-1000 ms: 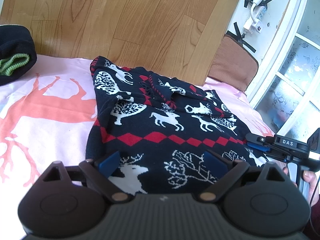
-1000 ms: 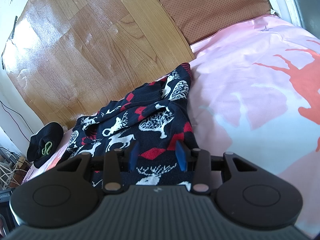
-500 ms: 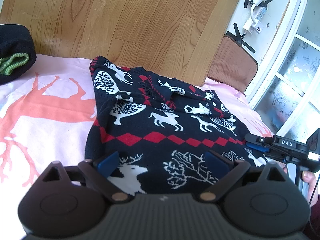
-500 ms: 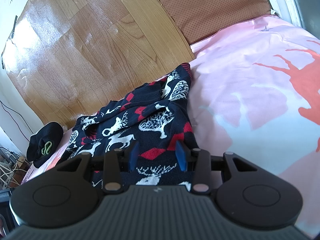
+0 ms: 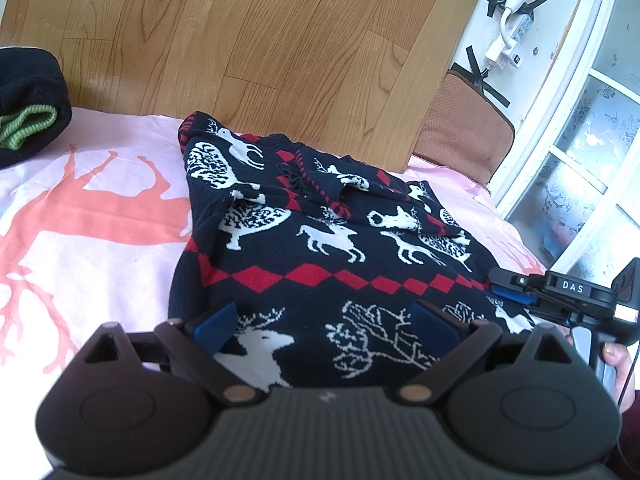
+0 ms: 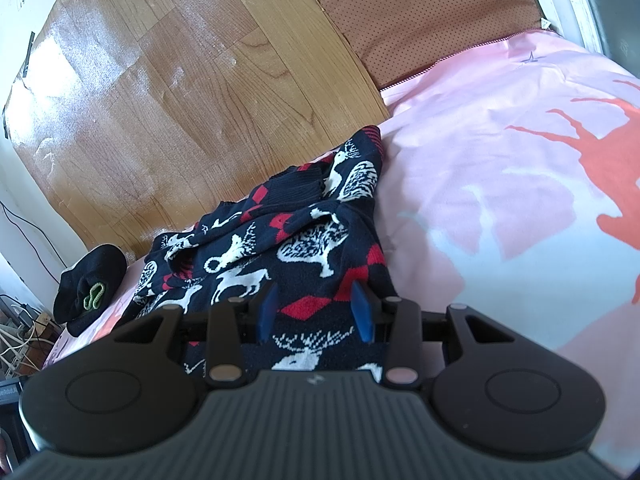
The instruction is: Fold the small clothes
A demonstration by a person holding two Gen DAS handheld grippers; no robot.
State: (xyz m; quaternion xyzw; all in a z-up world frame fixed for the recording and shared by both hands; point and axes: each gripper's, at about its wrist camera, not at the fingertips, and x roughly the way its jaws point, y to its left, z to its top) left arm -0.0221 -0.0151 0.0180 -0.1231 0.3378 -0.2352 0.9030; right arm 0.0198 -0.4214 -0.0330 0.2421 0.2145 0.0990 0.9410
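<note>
pink deer-print bedspread [image 5: 92,216] against a wood-grain board [image 5: 248,36], frosted window [image 5: 592,168] at right.

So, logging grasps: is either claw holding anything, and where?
Nothing held: left claw and right claw both open over the navy reindeer-patterned knit sweater.

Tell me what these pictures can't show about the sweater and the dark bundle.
- Sweater near hem: both views, hidden behind the left gripper and right gripper.
- Whether either gripper touches it: unclear in both views.
- Sleeves: folded among the bunched far part.
- Dark bundle: cut by the left view's edge; small in the right view, so what garment it is stays unclear.
</note>
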